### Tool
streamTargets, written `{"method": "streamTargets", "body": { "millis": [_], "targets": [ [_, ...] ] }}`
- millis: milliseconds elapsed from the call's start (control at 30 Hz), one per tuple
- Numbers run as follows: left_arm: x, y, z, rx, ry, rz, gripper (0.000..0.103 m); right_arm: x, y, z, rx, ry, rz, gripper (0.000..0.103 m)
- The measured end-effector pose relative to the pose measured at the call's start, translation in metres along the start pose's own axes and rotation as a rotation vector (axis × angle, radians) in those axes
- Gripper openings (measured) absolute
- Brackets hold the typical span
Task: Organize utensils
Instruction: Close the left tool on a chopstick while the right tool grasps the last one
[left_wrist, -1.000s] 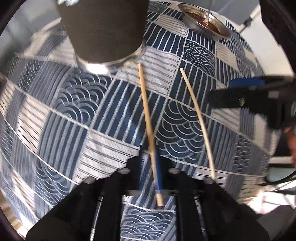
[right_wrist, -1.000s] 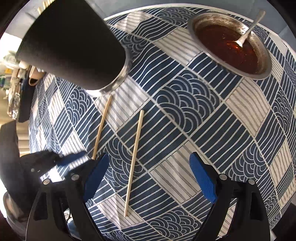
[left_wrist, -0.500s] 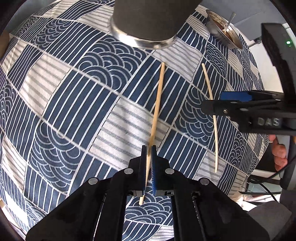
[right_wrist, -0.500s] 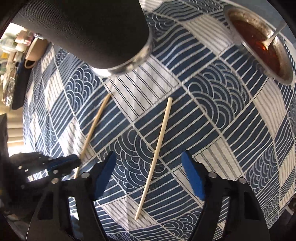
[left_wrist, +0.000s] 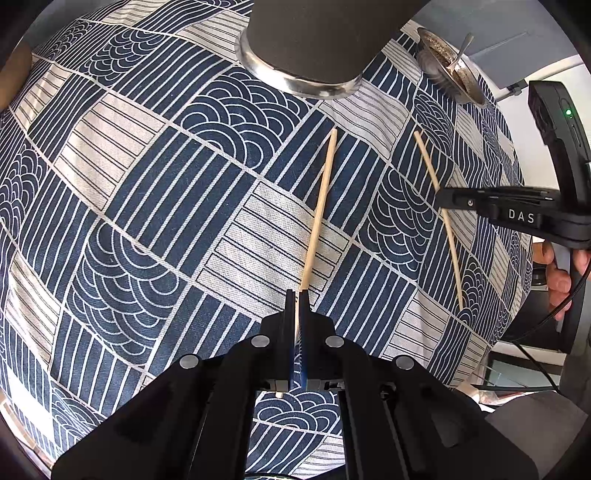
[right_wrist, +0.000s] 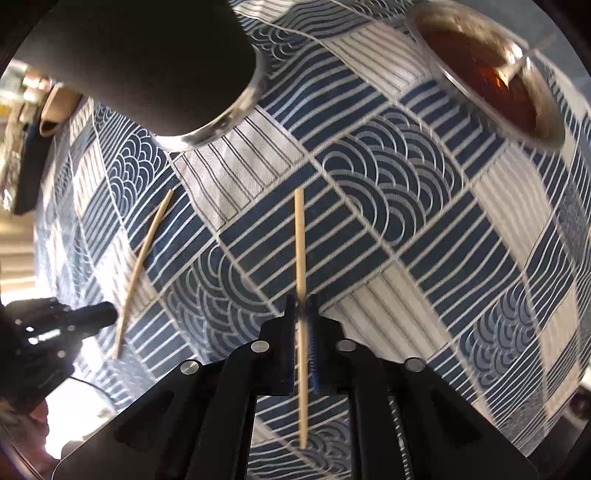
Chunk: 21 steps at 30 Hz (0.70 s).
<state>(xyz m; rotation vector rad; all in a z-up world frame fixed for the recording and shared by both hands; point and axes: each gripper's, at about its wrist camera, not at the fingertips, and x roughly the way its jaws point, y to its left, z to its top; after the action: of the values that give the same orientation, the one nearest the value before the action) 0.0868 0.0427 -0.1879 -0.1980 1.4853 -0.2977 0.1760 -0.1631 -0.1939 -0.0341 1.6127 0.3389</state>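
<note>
On the right tool (left_wrist: 441, 201), lettering reads "DAS".

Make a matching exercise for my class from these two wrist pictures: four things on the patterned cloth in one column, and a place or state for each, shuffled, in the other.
Things
1. left chopstick
2. right chopstick
3. metal bowl
4. dark cup

Places or states
A. holds brown sauce and a spoon
B. stands on the cloth beyond both chopsticks' far ends
C. pinched in the left gripper
D. pinched in the right gripper

Pairs: 1-C, 2-D, 3-A, 4-B
</note>
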Motion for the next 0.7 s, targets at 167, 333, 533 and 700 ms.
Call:
{"method": "streamTargets", "body": {
  "millis": [167, 333, 533, 700],
  "targets": [
    [-0.003, 0.003, -0.001, -0.006, -0.007, 0.007, 0.002, 0.000, 0.021, 0.002, -0.079, -0.001, -0.065, 0.045],
    [-0.011, -0.005, 0.003, 0.042, -0.054, 0.040, 0.002, 0.006, 0.035, 0.002, -0.131, 0.007, -0.139, 0.042],
    [-0.003, -0.029, 0.015, 0.152, -0.078, 0.135, 0.020, 0.005, 0.042, 0.003, -0.174, 0.003, -0.166, 0.040],
    [0.014, -0.041, 0.018, 0.216, -0.062, 0.169, 0.033, 0.010, 0.059, -0.019, -0.220, -0.038, -0.195, 0.036]
  ]
}}
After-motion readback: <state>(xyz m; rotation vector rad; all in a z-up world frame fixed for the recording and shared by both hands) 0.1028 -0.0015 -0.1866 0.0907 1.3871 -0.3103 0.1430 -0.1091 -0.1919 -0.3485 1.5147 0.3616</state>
